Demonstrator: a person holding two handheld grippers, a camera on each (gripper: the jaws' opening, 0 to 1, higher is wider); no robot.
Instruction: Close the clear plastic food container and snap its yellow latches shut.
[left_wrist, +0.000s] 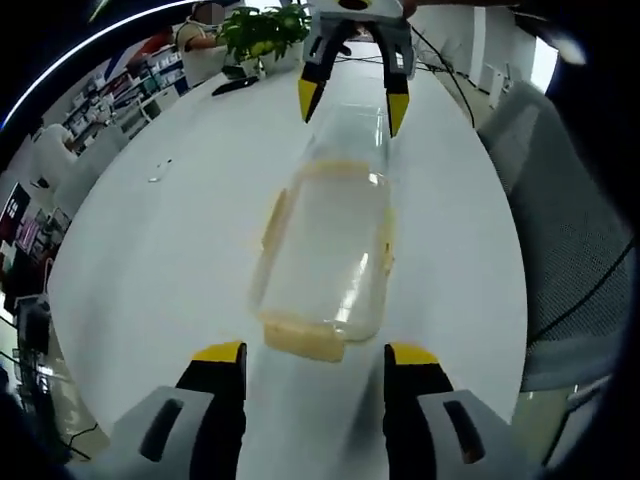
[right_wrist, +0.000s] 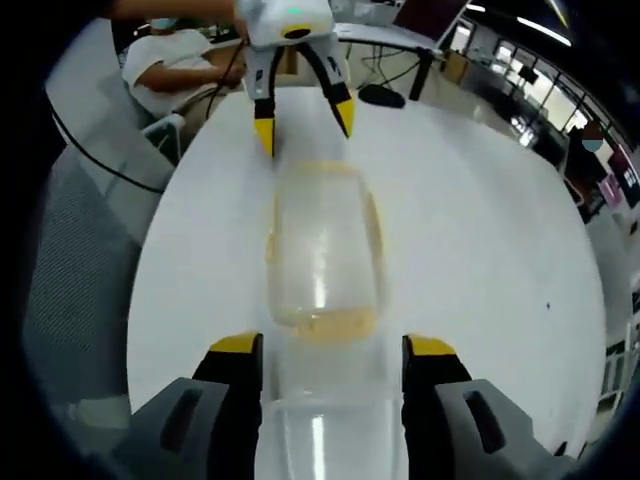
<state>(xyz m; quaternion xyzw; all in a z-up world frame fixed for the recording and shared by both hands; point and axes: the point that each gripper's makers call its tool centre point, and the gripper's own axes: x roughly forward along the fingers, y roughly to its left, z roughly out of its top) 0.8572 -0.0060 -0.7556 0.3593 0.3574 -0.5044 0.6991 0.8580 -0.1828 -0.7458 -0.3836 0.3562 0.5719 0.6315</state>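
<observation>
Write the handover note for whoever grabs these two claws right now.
Left claw: open, empty, facing one short end of the clear container.
Right claw: open, empty, at the opposite end, over what looks like a clear panel, perhaps the lid.
Container lies lengthwise between both claws on the white table.
Done: cannot confirm the lid is seated.
Left: check the lid, then press the yellow latches shut; none visibly gripped yet.

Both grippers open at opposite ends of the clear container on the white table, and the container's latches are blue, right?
Not quite: the latches are yellow, not blue, as the left gripper view shows. The rest holds: the left gripper and right gripper are open at opposite ends of the clear container on the white table.
</observation>
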